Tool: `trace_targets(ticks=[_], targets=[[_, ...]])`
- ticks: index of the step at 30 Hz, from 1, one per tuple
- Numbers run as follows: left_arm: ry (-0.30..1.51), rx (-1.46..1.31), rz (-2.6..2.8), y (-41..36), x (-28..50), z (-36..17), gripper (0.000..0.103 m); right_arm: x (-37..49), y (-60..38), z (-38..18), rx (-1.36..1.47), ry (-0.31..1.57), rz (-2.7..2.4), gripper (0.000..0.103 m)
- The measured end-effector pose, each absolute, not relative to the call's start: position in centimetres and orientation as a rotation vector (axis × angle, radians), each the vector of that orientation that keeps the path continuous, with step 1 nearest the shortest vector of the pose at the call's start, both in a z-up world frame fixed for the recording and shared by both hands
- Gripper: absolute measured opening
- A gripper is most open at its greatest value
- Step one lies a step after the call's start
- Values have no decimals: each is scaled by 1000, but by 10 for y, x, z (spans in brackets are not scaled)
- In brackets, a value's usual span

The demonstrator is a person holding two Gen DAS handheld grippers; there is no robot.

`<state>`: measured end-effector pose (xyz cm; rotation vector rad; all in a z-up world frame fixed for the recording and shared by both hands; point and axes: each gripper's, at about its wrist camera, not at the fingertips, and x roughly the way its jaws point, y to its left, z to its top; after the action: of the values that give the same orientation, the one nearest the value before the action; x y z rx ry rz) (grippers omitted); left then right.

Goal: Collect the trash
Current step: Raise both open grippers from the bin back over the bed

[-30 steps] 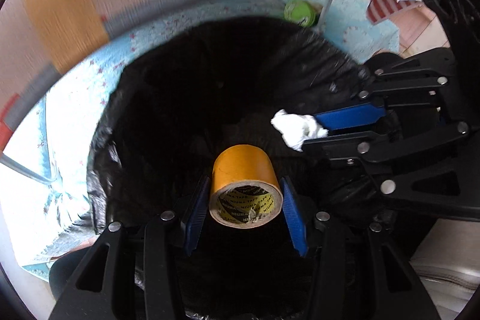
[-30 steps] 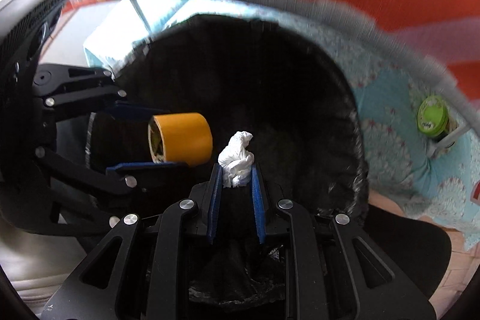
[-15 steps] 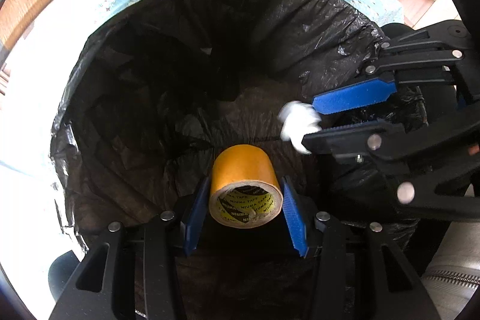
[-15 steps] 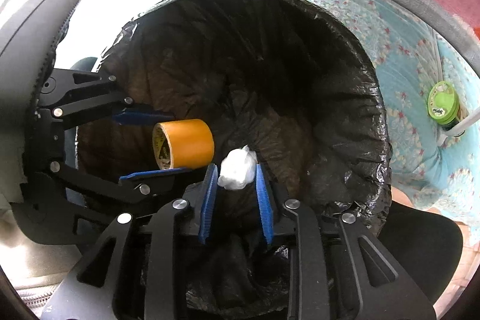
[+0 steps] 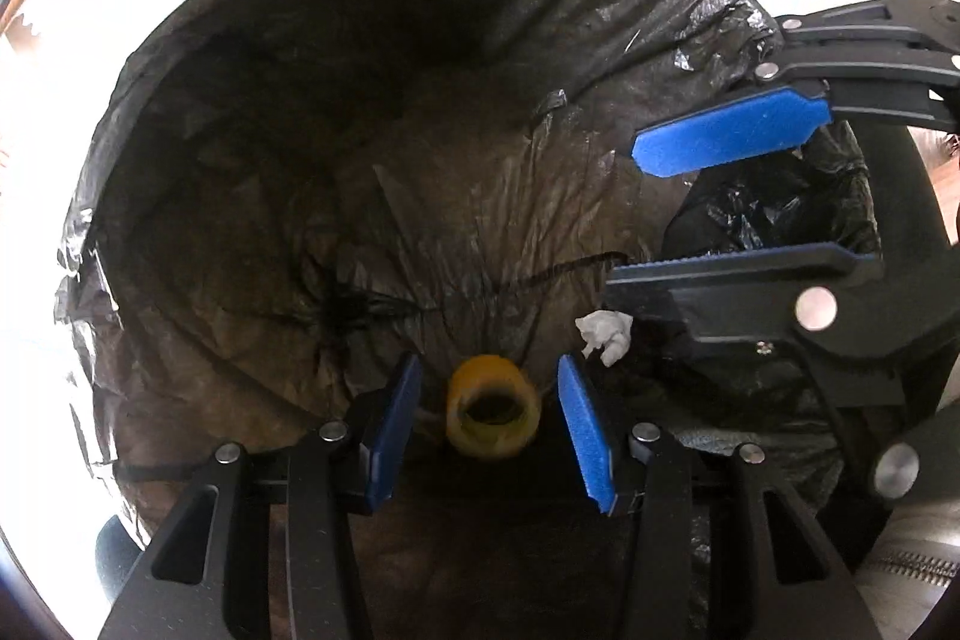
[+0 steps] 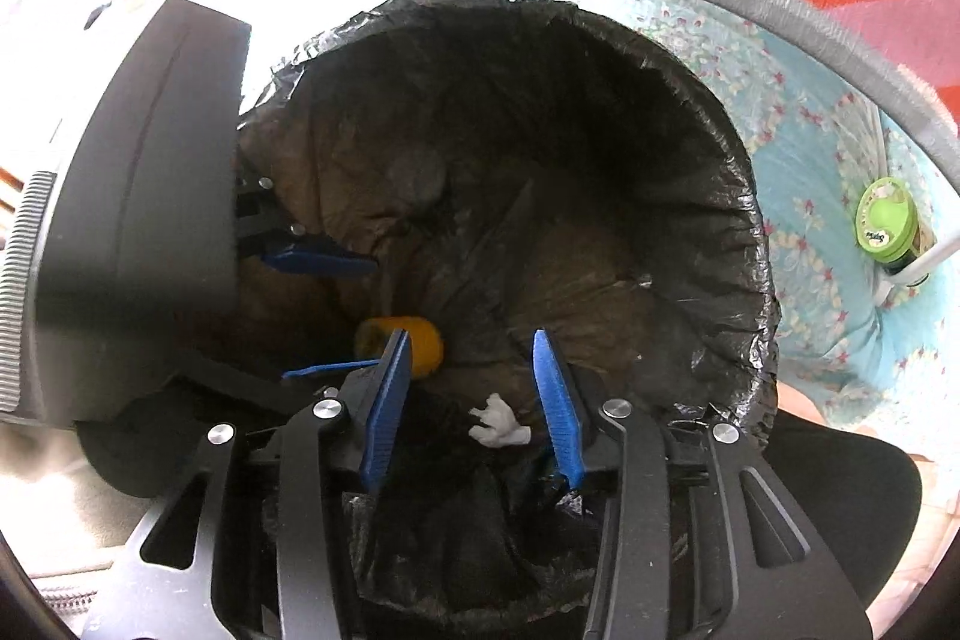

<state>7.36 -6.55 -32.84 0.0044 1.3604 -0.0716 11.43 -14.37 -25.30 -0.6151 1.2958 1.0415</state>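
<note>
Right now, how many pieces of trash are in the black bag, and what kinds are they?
Yellow tape roll: 1
White crumpled tissue: 1
Total: 2 pieces, both loose inside the black bag. The left gripper and right gripper are open above them.

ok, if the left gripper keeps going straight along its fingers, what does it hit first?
Probably the yellow tape roll, blurred and loose below the open left gripper, inside the black trash bag. Depth unclear; past the roll, only bag liner.
</note>
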Motion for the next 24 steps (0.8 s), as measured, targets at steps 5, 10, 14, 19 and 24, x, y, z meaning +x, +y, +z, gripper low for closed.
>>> trace_targets(ticks=[5, 10, 14, 19, 24], targets=[[1322, -39, -59, -61, 75, -319, 48, 116, -145, -245, -608, 1284, 1036, 45], [1267, -73, -49, -56, 75, -298, 50, 117, -147, -232, -592, 1254, 1050, 45], [1204, -100, -39, -48, 69, -271, 54, 115, -151, -214, -576, 1206, 1063, 45], [1124, -111, -24, -41, 58, -232, 54, 113, -158, -185, -546, 1131, 1066, 45], [1036, -104, 5, -32, 50, -194, 54, 117, -165, -152, -513, 1051, 1060, 45]])
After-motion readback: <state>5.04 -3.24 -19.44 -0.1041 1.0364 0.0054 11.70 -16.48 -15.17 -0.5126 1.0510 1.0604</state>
